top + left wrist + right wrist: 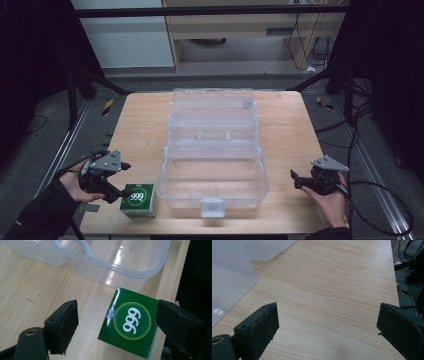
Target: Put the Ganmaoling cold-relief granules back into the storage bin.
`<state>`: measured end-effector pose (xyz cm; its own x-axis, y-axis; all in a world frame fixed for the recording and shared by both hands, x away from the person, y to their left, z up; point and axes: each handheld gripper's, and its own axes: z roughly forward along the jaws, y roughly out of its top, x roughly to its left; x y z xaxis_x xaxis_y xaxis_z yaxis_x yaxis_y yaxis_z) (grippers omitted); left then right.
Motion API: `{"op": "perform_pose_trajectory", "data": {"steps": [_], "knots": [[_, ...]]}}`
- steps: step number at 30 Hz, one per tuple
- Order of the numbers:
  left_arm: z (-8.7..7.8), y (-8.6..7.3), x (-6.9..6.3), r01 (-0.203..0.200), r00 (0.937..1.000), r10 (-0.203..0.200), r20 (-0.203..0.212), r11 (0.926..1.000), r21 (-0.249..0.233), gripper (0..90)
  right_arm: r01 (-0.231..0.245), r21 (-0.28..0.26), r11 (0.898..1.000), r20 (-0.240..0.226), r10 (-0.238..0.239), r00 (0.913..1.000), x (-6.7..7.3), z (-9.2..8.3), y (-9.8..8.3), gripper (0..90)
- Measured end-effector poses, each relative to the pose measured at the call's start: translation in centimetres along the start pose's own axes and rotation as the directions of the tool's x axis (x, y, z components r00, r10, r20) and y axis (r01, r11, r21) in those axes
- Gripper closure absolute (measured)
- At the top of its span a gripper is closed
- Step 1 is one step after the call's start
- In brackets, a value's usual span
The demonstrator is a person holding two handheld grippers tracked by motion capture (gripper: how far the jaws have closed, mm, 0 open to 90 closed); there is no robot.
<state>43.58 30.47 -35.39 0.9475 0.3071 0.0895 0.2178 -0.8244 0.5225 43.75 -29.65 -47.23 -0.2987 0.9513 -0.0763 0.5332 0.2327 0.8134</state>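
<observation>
— While I have the left gripper (124,180) at the table's 7 o'clock corner, what do you read on the jaws?

— Wide apart, nothing clamped. In the left gripper view the green box (130,321) marked 999 sits between them, hard up against the jaw at 3 o'clock, clear gap to the jaw at 9 o'clock. Contact on that side, can't tell for sure.

— Box position on the table?

— Near edge, 7 o'clock, upright, round 999 logo facing up. Just beside the clear plastic case (212,170), at the case's 8 o'clock corner, small gap between them.

— Case?

— Open, lid laid back toward 12 o'clock, centre of the wooden table (140,125). Latch tab at its 6 o'clock side.

— Right gripper (294,179)?

— I'm holding it at 4 o'clock near the table edge, jaws spread wide, holding nothing. Right gripper view has bare wood between the jaws, case wall (229,275) off at 10 o'clock, apart from the gripper.

— Hands?

— Left hand (75,185) and right hand (332,202) each under their gripper, dark sleeves.
</observation>
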Motion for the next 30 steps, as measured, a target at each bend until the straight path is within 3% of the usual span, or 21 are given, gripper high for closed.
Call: {"op": "perform_pose_trajectory", "data": {"steps": [7, 11, 19, 30], "knots": [[0.5, 0.5, -0.5, -0.049, 0.9986, 0.047, 0.024, 0.9960, 0.075, 13.6, 0.007, 0.007, 1.000, 0.000, -0.007, 1.0000, 0.0, 0.1, -0.1, 3.9], [1.1, 0.7, -0.7, -0.075, 0.9968, 0.071, 0.037, 0.9887, 0.130, 10.9, 0.010, 0.011, 1.000, -0.001, -0.010, 1.0000, 0.0, 0.1, -0.2, 3.9], [1.8, 0.8, -0.9, -0.109, 0.9929, 0.099, 0.067, 0.9802, 0.165, 8.3, 0.014, 0.022, 1.000, -0.002, -0.014, 0.9999, 0.0, 0.1, -0.2, 3.6], [3.4, 0.2, -1.0, -0.120, 0.9909, 0.104, 0.085, 0.9710, 0.207, 6.0, 0.021, 0.034, 0.999, -0.008, -0.021, 0.9998, 0.1, 0.3, -0.3, 3.3]]}}
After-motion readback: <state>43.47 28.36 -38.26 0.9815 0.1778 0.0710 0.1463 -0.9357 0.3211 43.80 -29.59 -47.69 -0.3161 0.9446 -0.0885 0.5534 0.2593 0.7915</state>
